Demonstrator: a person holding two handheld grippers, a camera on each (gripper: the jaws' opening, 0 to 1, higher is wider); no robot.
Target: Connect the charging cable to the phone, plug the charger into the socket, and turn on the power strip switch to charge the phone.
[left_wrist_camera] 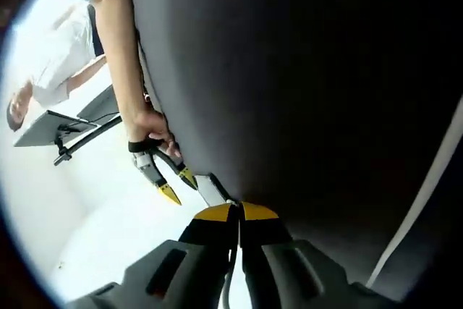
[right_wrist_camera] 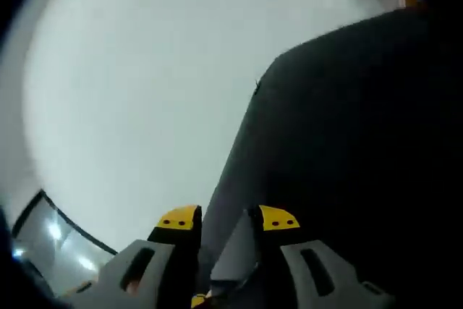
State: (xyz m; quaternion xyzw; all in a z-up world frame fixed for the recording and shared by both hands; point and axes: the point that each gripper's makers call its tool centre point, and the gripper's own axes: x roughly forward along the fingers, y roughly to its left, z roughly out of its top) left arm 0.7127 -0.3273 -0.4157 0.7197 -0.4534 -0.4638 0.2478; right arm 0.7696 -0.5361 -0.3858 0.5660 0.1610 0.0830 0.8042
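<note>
- Left gripper view: the left gripper (left_wrist_camera: pixel 236 213) rises from the bottom edge with its two yellow-tipped jaws pressed together. A thin white cable (left_wrist_camera: pixel 230 280) runs down through the narrow slit between the grey jaw bodies, so the jaws appear clamped on it.
- Just ahead of the yellow tips lies a small white flat piece (left_wrist_camera: pixel 211 189), touching the edge of the dark mat (left_wrist_camera: pixel 311 92). Whether it is the cable's plug cannot be told.
- Beyond that piece, a hand (left_wrist_camera: pixel 150 127) holds the right gripper (left_wrist_camera: pixel 179 184), whose two yellow tips stand apart and point toward the white piece. Its bare forearm (left_wrist_camera: pixel 119 41) runs up toward the top of the view.
- The dark mat takes up the middle and right of the view. A pale strip (left_wrist_camera: pixel 423 197) crosses its lower right part at a slant.
- To the left is a bright white surface (left_wrist_camera: pixel 116 236), strongly overexposed. A flat grey panel on a dark stand (left_wrist_camera: pixel 54 129) sits at the left, and a person in a white top (left_wrist_camera: pixel 54 52) is seen above it.
- Right gripper view: the right gripper (right_wrist_camera: pixel 228 218) rises from the bottom with its jaws apart, straddling the edge of the dark mat (right_wrist_camera: pixel 347 142). A grey-white flat object (right_wrist_camera: pixel 233 255) lies between the jaws near their bases. Whether they grip it cannot be told.
- The white surface (right_wrist_camera: pixel 145 92) spreads to the left and above. A dark-framed, shiny panel (right_wrist_camera: pixel 54 240) shows at the lower left.
</note>
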